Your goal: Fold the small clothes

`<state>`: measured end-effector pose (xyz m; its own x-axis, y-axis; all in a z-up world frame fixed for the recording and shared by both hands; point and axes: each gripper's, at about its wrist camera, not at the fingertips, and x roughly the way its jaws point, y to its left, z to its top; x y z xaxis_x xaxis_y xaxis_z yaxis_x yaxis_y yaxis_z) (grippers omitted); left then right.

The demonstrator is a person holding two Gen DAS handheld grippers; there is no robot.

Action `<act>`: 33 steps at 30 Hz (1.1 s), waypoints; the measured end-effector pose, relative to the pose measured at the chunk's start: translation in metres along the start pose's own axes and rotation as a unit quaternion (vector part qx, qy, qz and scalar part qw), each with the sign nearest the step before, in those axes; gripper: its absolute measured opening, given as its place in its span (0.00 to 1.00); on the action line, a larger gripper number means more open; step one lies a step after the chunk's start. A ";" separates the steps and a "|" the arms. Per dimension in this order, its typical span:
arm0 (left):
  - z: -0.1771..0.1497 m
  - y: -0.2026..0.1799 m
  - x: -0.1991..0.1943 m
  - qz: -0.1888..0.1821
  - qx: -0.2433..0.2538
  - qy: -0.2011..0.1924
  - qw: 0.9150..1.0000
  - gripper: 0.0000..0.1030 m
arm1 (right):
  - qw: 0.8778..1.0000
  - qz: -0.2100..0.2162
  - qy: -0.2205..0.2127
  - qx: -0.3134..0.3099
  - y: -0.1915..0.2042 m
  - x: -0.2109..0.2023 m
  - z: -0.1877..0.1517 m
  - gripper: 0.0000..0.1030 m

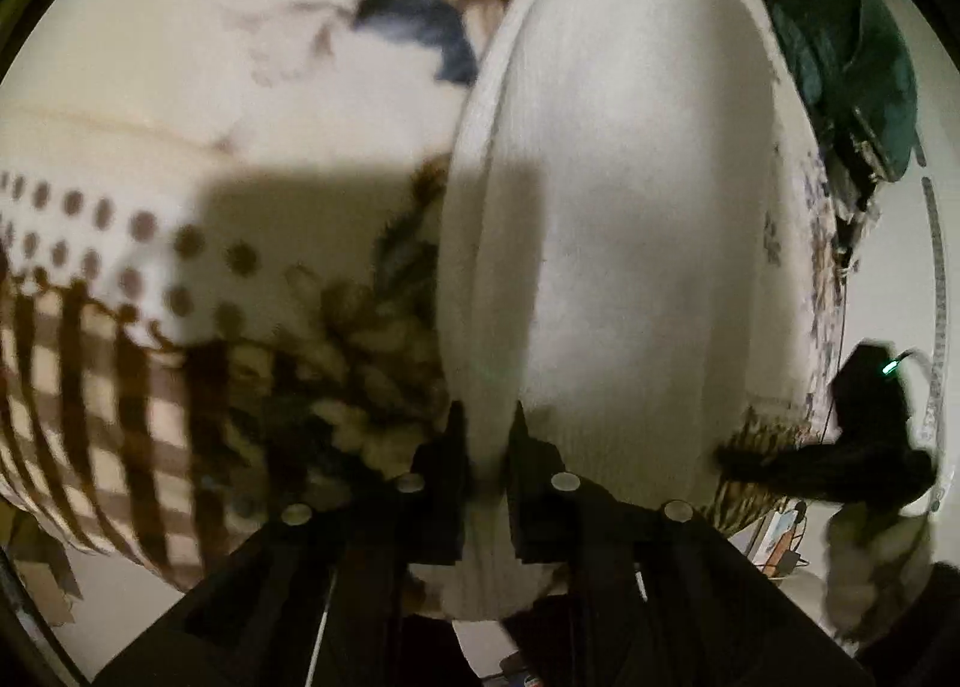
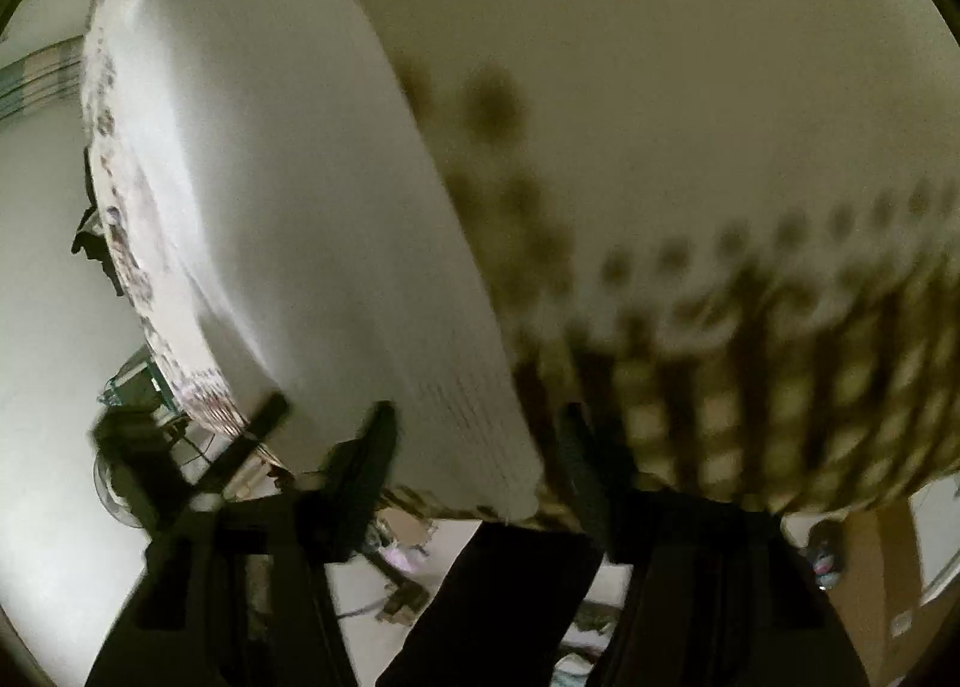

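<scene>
A patterned cloth (image 1: pixel 180 105) covers the surface, cream with blue and brown flowers, a band of brown dots and a brown checked border; in the right wrist view the same cloth (image 2: pixel 690 117) fills the upper right, blurred. On it lies a white ribbed garment (image 1: pixel 600 207), folded into a long narrow shape that runs from the near edge of the surface away from the camera, with a doubled edge along its left side. In the right wrist view the garment (image 2: pixel 288 207) stretches from the upper left down to the bottom centre, where its ribbed corner overhangs the surface edge.

The left gripper (image 1: pixel 487 435) is closed on the garment's near end, a thin band of white fabric pinched between its two dark fingers (image 1: pixel 447 447). The right gripper (image 2: pixel 474 459) sits at the other near corner, its fingers (image 2: pixel 366 459) spread wide with the corner lying between them; whether they touch the fabric cannot be told through the blur. From the left wrist the right gripper (image 1: pixel 864 435) appears as a dark shape just beside the garment's right edge.
</scene>
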<state>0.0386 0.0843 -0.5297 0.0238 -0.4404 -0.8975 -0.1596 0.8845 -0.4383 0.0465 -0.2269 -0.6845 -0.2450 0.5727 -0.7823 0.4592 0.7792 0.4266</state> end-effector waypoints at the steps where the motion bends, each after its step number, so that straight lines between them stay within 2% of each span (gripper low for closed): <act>1: -0.002 0.003 -0.005 -0.004 -0.001 -0.002 1.000 0.08 | 1.000 -0.002 0.004 0.008 -0.002 0.012 -0.008 0.07; 3: -0.003 0.010 -0.008 -0.004 0.002 0.001 1.000 0.08 | 1.000 0.009 -0.021 0.018 -0.004 0.019 -0.025 0.06; 5: 0.002 0.020 -0.003 0.003 0.006 0.005 1.000 0.08 | 0.999 -0.004 -0.045 0.017 0.001 0.017 -0.042 0.05; 6: 0.010 0.023 0.003 -0.006 0.003 0.011 1.000 0.08 | 0.998 -0.001 -0.052 0.019 0.004 0.016 -0.048 0.04; 8: 0.028 0.029 0.012 -0.039 -0.005 0.026 0.999 0.13 | 0.998 -0.021 -0.051 0.010 0.007 0.020 -0.055 0.04; 10: 0.031 0.030 0.009 -0.045 -0.009 0.024 0.999 0.27 | 0.998 -0.050 -0.027 0.006 0.008 0.035 -0.049 0.06; 11: 0.030 0.032 0.006 -0.056 -0.007 0.018 0.998 0.31 | 0.998 -0.051 -0.025 0.004 0.015 0.042 -0.045 0.11; 12: 0.030 0.035 0.007 -0.072 -0.008 0.015 0.997 0.47 | 0.999 -0.041 -0.028 -0.001 0.014 0.043 -0.044 0.25; 13: 0.029 0.039 0.011 -0.093 -0.013 0.016 0.995 0.60 | 0.999 -0.008 -0.037 -0.010 0.014 0.042 -0.045 0.50; 15: 0.028 0.049 0.025 -0.121 -0.032 0.031 0.992 0.61 | 0.998 0.031 -0.047 -0.024 0.014 0.043 -0.044 0.75; 17: 0.028 0.050 0.040 -0.142 -0.043 0.042 0.988 0.64 | 0.998 0.039 -0.036 -0.027 0.010 0.056 -0.039 0.75; 19: 0.029 0.044 0.045 -0.144 -0.032 0.041 0.988 0.69 | 0.998 0.044 -0.039 -0.014 0.000 0.065 -0.034 0.75; 23: 0.029 0.031 0.047 -0.136 -0.017 0.041 0.990 0.69 | 0.994 0.094 -0.053 0.005 -0.002 0.073 -0.031 0.77; 25: 0.028 0.031 0.044 -0.141 -0.021 0.033 0.989 0.69 | 0.988 0.143 -0.050 0.013 -0.002 0.076 -0.034 0.75; 26: 0.027 0.033 0.043 -0.149 -0.025 0.026 0.988 0.68 | 0.982 0.183 -0.037 0.026 -0.001 0.083 -0.035 0.73; 27: 0.024 0.033 0.040 -0.165 -0.029 0.014 0.986 0.58 | 0.977 0.206 -0.025 0.037 0.002 0.090 -0.036 0.64; 28: 0.021 0.035 0.038 -0.174 -0.034 0.010 0.984 0.19 | 0.975 0.217 -0.018 0.045 0.004 0.097 -0.038 0.49; 29: 0.018 0.035 0.039 -0.178 -0.040 0.017 0.983 0.09 | 0.976 0.211 -0.021 0.052 0.005 0.102 -0.041 0.41; 31: 0.013 0.033 0.034 -0.188 -0.044 0.005 0.981 0.09 | 0.973 0.216 -0.029 0.068 0.003 0.105 -0.046 0.22; 33: 0.011 0.030 0.024 -0.199 -0.053 -0.002 0.979 0.08 | 0.969 0.230 -0.040 0.080 0.001 0.101 -0.055 0.19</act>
<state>0.0447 0.1021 -0.5649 0.1089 -0.7458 -0.6572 -0.2382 0.6223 -0.7456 -0.0242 -0.1541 -0.7380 0.0814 0.8240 -0.5607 0.6324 0.3922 0.6681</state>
